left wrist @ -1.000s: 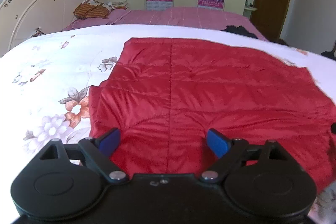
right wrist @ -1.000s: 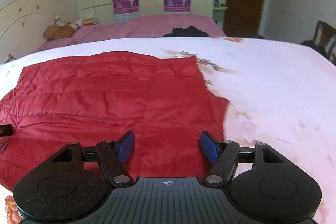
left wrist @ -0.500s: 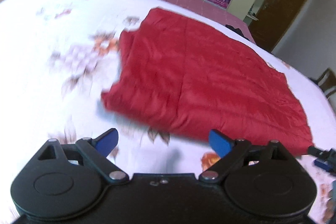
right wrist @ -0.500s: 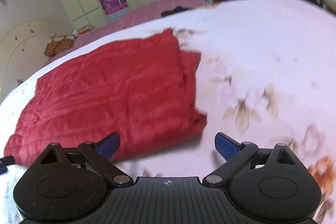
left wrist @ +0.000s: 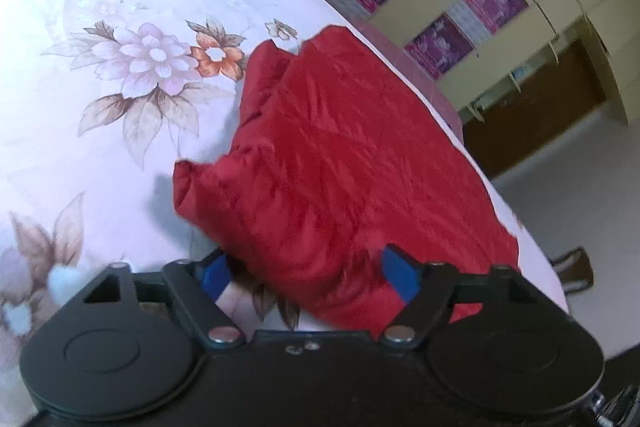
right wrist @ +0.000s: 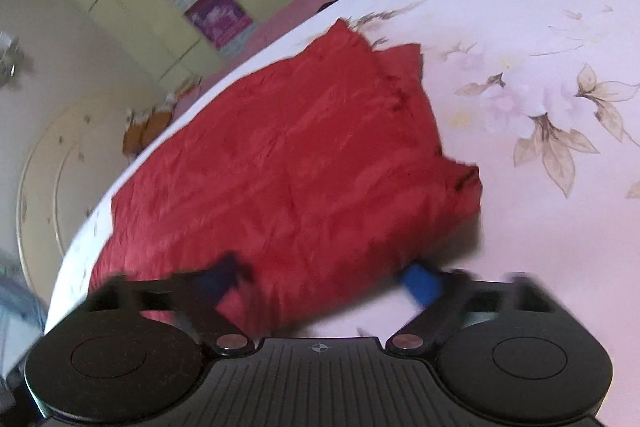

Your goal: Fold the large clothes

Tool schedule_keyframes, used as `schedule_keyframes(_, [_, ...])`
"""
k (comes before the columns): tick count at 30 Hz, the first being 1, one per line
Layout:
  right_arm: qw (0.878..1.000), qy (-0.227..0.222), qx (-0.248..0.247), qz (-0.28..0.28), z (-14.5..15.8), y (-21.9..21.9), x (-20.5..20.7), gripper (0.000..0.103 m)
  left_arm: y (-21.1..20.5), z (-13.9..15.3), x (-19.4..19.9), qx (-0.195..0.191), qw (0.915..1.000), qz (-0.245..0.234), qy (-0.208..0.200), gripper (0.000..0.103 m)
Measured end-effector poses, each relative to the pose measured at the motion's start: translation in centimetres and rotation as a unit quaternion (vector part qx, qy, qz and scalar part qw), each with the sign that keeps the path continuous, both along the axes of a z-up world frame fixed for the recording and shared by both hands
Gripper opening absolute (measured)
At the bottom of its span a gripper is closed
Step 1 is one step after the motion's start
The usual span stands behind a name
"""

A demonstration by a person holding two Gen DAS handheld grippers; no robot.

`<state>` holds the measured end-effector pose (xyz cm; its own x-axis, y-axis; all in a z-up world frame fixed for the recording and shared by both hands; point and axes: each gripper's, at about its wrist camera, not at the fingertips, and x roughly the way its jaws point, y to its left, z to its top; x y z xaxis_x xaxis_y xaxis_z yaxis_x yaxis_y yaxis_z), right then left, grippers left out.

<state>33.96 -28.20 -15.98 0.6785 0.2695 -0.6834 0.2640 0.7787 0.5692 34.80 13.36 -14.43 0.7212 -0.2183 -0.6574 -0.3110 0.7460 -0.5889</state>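
The red quilted garment (left wrist: 352, 167) lies spread on the bed, on a white sheet (left wrist: 100, 131) printed with large flowers. It is folded, with layered edges showing at the far end. Its near edge sits between the fingers of both grippers.

The left gripper (left wrist: 308, 273) straddles the garment's near left corner. Its fingers are closing with the cloth between them; one blue pad lies against the sheet beside the cloth, the other over the red fabric, and they do not appear to pinch yet.

The right gripper (right wrist: 320, 279) straddles the near right corner (right wrist: 460, 183). Its fingers are likewise closing around the cloth; the view is blurred, so contact is uncertain, though a gap seems to remain.

Beyond the bed stand a cream wardrobe (left wrist: 532, 7) bearing purple posters (left wrist: 436, 43), a curved headboard (right wrist: 44, 163) and a brown door (left wrist: 540, 107).
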Motion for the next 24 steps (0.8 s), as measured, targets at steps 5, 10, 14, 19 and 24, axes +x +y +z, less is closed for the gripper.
schedule_keyframes(5, [0.999,-0.002,0.036,-0.021,-0.7,-1.3,1.3,0.038,0.9,-0.7,1.1,-0.023,0.9994,0.026,-0.009,0.050])
schedule_keyframes(10, [0.999,-0.005,0.045,-0.016,-0.2,-1.1,1.8,0.020,0.7,-0.8,1.7,-0.022,0.9994,0.026,-0.009,0.031])
schedule_keyframes(14, [0.999,-0.017,0.034,0.003,1.5,-1.3,1.0,0.017,0.7,0.5,0.9,-0.012,0.9997,0.018,-0.011,0.020])
schedule_keyframes(19, [0.999,-0.015,0.025,0.026,3.5,-1.4,-1.3,0.017,0.7,2.2,-1.5,-0.001,0.9999,-0.004,-0.012,0.019])
schedule_keyframes(24, [0.998,-0.005,0.017,0.053,4.7,-0.9,-6.6,0.017,1.1,3.0,-7.0,0.001,0.9996,-0.026,-0.006,0.019])
